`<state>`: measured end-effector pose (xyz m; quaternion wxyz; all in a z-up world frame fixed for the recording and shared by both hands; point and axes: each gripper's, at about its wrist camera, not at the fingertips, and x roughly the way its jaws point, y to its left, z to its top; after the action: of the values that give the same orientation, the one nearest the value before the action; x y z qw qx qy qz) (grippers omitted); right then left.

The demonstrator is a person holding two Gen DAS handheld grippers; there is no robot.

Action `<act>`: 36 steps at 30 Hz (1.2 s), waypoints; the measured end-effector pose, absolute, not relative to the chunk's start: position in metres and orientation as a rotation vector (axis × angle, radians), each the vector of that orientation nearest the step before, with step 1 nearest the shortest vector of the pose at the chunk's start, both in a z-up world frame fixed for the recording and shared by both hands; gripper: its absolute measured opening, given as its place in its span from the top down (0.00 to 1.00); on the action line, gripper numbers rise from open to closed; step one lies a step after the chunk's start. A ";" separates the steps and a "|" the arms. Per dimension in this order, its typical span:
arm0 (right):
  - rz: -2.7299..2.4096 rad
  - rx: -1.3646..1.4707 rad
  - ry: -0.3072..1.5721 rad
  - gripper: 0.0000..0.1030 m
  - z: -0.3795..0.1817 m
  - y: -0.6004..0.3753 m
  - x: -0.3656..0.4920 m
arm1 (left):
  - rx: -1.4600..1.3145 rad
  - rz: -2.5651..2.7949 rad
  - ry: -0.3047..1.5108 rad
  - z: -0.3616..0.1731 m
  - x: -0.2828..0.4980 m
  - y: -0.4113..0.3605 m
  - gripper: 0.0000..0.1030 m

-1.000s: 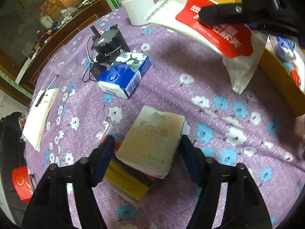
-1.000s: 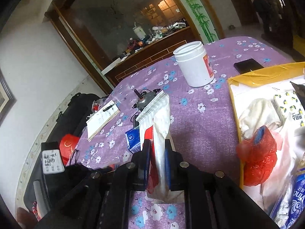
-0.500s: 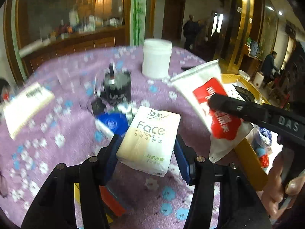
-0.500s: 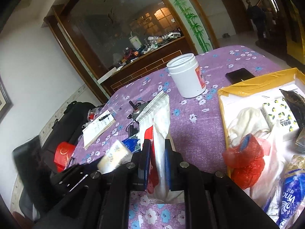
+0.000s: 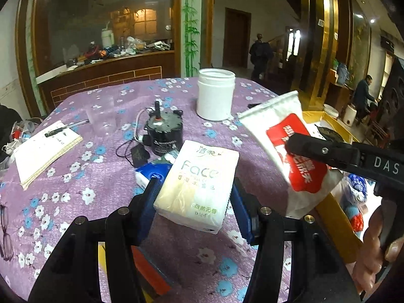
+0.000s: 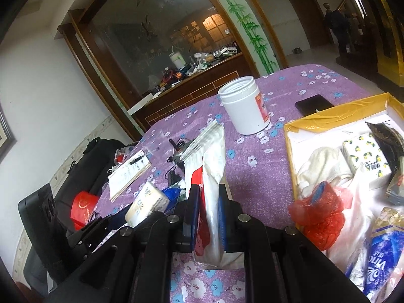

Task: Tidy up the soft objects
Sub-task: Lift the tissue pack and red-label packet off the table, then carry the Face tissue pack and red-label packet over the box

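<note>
Left tool [image 5: 194, 192] clamps tissue pack [image 5: 198, 181], right tool [image 6: 207, 209] pinches pouch [image 6: 210, 176]; motor [image 5: 164, 133], jar [image 5: 215, 97] beyond

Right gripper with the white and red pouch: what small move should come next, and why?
Probably swing the right gripper to its right, over the yellow-rimmed box, before opening. It is shut on the white and red pouch, which hangs above the purple tablecloth, while other soft items, such as the red plastic bag, already lie in the box. The left gripper holds the Face tissue pack.
</note>
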<state>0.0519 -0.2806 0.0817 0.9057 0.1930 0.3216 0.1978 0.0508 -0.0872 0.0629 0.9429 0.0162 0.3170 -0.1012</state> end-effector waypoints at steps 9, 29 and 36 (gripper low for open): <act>0.357 0.441 0.642 0.86 0.086 -0.300 0.053 | 0.053 -0.222 0.627 0.064 0.048 -0.091 0.48; 0.018 0.654 0.497 0.86 0.100 -0.414 0.049 | 0.018 -0.417 0.705 0.086 0.053 -0.158 0.48; -0.155 0.710 0.473 0.86 0.096 -0.452 0.041 | 0.046 -0.517 0.721 0.098 0.063 -0.233 0.48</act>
<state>0.0408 -0.4518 0.0959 0.9075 0.3440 0.2290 -0.0752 0.0632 -0.2335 0.0984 0.9029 0.0222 0.3488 -0.2503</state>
